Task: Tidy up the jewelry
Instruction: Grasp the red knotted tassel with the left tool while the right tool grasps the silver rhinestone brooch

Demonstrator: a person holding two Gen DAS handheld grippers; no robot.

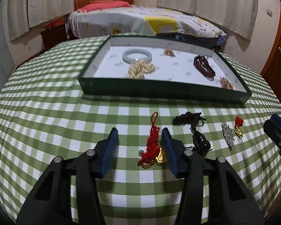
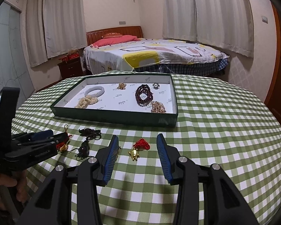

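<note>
Both tongs stand released, gripping nothing: the left gripper (image 1: 139,142) has its jaws spread around the red knotted charm (image 1: 152,146), and the right gripper (image 2: 137,148) has its jaws spread around the small gold turtle charm (image 2: 134,154) with its red tassel.

Largest first: the green checked tablecloth (image 2: 215,131) is soft and could bunch if a jaw tip drags on it, which I judge the main risk, since a pinch that catches cloth would tug the loose pieces out of place; the green tray (image 2: 114,116) sits beyond the loose pieces, well apart from both grippers, and its raised wall could snag a dangling cord on the way in; inside it lie a pale jade bangle (image 2: 94,91), a dark red bead bracelet (image 2: 143,94), a heap of pearls (image 2: 86,101) and some gold-toned clusters, so a dropped piece may tangle with them.

On the cloth, the red charm is a long knotted cord with a gold pendant at its near end, and a grip on the cord alone may leave the pendant swinging; the black corded pendant (image 1: 198,136) lies just beside the left gripper's right finger and could be nudged; the silver brooch (image 1: 228,134) lies near the turtle charm, small and flat, likely hard to pinch.
</note>
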